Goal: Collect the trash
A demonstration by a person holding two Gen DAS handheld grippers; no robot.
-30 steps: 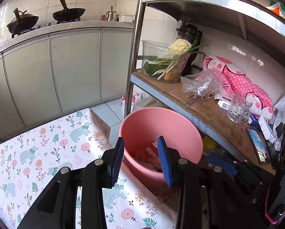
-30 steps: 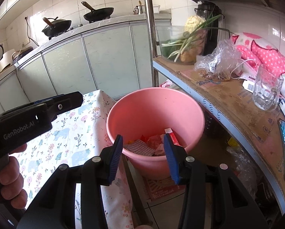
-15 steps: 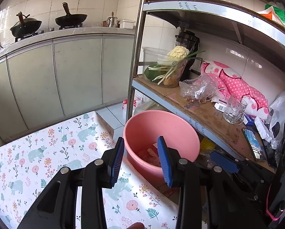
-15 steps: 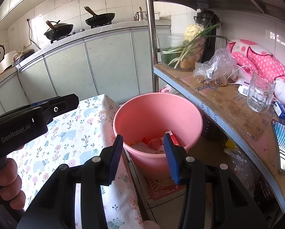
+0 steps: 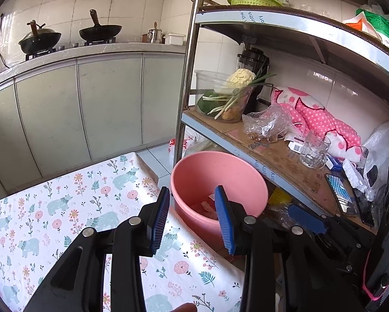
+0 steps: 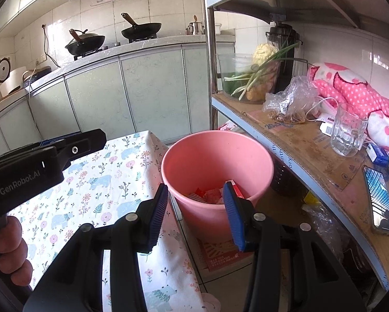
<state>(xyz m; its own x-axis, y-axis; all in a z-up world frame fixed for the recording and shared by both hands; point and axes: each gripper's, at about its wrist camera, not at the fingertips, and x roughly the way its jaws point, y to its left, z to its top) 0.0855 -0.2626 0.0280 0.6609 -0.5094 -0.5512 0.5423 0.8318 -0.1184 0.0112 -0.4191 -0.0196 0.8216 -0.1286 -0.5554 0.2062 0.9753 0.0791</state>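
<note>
1. Trash [image 6: 210, 195] sits at the bottom of the pink bucket [image 6: 257, 166], low centre of the right view, so the wrappers are contained.
2. Bucket stands on the floor between the counter [image 5: 64, 208] edge and the shelf [image 5: 277, 156], within easy reach for dropping.
3. Left tongs [image 5: 192, 221] are released and empty, hovering near the rim.
4. Right tongs [image 6: 198, 215] are likewise released, carrying nothing; the collecting looks largely done.

The pink bucket's [image 6: 218, 156] wrappers [image 6: 207, 195] are partly hidden behind the right tongs [image 6: 195, 214]. The phone [image 6: 380, 200] on the shelf [image 6: 311, 150] is cut off at the right edge.
</note>
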